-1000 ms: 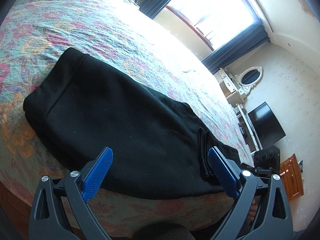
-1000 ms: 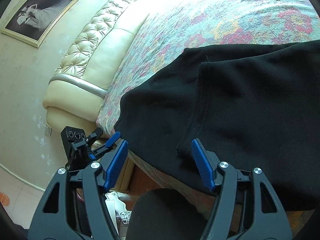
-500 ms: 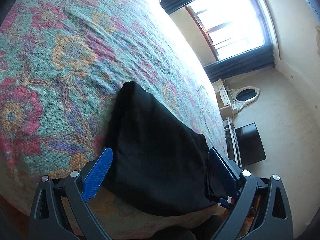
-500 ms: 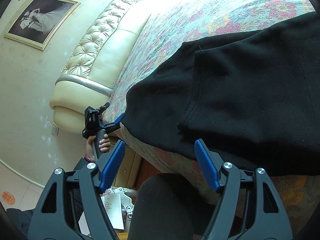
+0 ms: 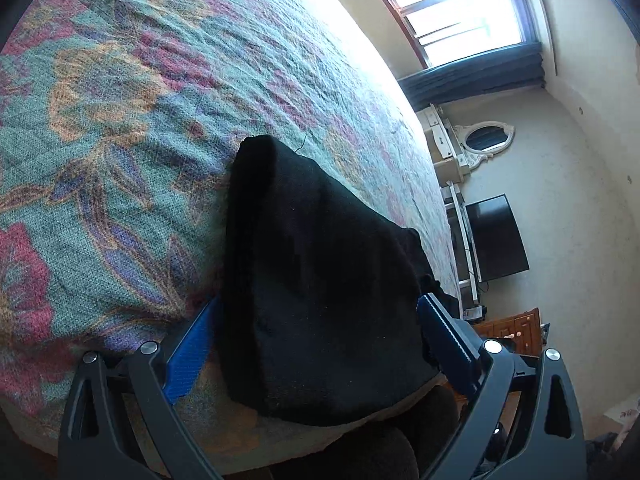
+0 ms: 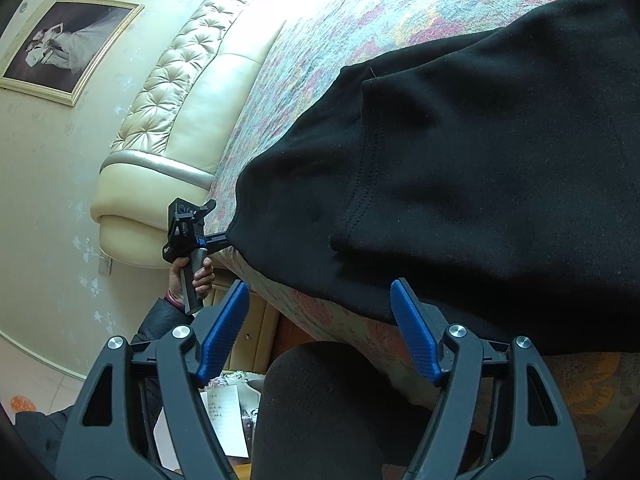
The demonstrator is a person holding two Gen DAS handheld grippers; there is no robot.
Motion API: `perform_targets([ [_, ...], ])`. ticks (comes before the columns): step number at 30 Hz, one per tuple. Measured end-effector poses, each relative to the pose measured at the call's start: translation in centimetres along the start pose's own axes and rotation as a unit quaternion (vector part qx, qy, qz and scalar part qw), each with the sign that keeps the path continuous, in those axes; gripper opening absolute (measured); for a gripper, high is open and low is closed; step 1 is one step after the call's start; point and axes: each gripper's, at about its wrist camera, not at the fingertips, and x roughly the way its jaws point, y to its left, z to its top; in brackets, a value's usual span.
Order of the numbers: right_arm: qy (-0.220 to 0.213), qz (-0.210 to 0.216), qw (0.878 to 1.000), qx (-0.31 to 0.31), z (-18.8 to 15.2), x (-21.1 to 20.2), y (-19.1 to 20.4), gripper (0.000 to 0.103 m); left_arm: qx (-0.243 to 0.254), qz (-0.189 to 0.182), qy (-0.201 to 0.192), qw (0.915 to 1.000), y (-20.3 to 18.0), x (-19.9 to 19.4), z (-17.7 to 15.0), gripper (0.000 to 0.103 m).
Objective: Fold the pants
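Note:
Black pants [image 5: 320, 240] lie flat on the flowered bedspread [image 5: 120, 120], near the bed's edge. My left gripper [image 5: 320, 300] is open, and one end of the pants lies between its blue fingers; the cloth's edge covers part of the left finger [image 5: 192, 352]. In the right wrist view the same gripper [image 6: 220, 238], held by a hand [image 6: 196, 276], reaches the pants' corner at the bed edge. My right gripper [image 6: 319, 284] stands open just short of the hem of the pants [image 6: 480, 160], with nothing pressed between its pads.
A cream tufted headboard [image 6: 180, 100] and a framed picture [image 6: 64, 48] are off to the left. A TV [image 5: 496, 236], an oval mirror [image 5: 486, 140] and a wooden cabinet [image 5: 516, 328] stand beyond the bed. A dark-clad knee [image 6: 320, 412] sits below the right gripper.
My left gripper swung from above the whole garment to one end, and the cloth now lies between its fingers. The right gripper's fingers spread slightly wider; it hardly moved.

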Motion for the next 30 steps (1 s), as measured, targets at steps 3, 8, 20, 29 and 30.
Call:
perform_targets([
  [3,0.003,0.000,1.000,0.001,0.0,0.3,-0.1,0.073,0.013,0.068,-0.003,0.9976,-1.5,0.2,1.0,0.095],
  [8,0.004,0.004,1.000,0.006,0.2,0.5,-0.3,0.073,0.020,0.114,0.009,0.9932,-1.5,1.0,2.8,0.095],
  [20,0.006,0.011,1.000,0.011,0.4,0.6,-0.7,0.073,-0.025,-0.010,0.023,0.9994,-1.0,2.3,3.3,0.096],
  [29,0.003,0.016,1.000,0.014,0.2,0.7,-1.0,0.073,-0.007,0.023,0.018,0.9996,-2.6,3.1,2.8,0.095],
  [30,0.003,0.016,1.000,0.015,0.1,0.6,-1.1,0.073,-0.008,0.028,0.021,0.9994,-2.8,3.2,2.7,0.076],
])
